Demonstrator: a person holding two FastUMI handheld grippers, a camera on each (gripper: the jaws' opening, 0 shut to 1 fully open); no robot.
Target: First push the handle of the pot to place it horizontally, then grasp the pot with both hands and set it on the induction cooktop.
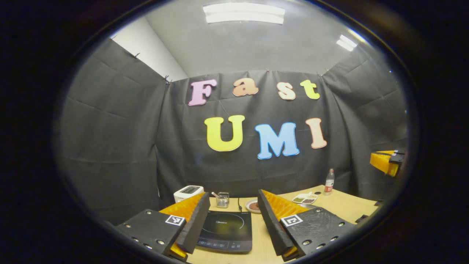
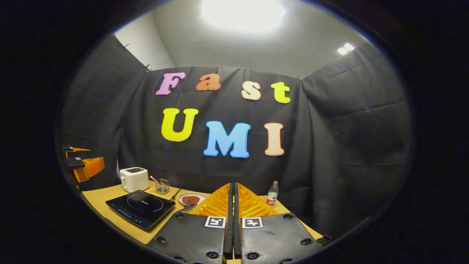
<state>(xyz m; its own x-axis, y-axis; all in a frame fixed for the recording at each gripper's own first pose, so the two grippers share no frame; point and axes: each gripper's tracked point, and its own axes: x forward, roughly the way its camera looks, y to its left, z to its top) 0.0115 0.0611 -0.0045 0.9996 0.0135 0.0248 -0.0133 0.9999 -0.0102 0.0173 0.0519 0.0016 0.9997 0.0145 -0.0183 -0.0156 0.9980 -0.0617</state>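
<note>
On the tan tabletop [image 1: 344,205], near its left end, the black induction cooktop [image 1: 225,229] is lying flat with its control strip facing the camera. In the left gripper view the left tool [image 1: 234,203] is hovering above that cooktop with its two fingers spread wide apart, holding nothing, the cooktop showing in the gap between them. Behind the cooktop a white toaster [image 1: 188,192] is standing against the black cloth wall, and just beside it a small clear glass holder [image 1: 222,200] is sitting with a thin stick in it. A round plate with something reddish-brown [image 1: 253,206] is resting to the right of the cooktop, a divided tray of dark and green bits [image 1: 305,198] is lying farther right, and a clear water bottle with a red label [image 1: 329,182] is standing upright near the back edge. At the far right edge of this view the right tool [image 1: 388,162] is showing, held high and well apart.

In the right gripper view the right tool [image 2: 231,190] is pointing forward with its fingers pressed together and nothing between them. The left tool is hanging at the far left, above the tabletop's end. Just left of the right tool's fingers, below the plate, a sliver of a grey metallic rim [image 2: 187,208] is peeking out; this may be the pot, though too little is visible to be sure.
</note>
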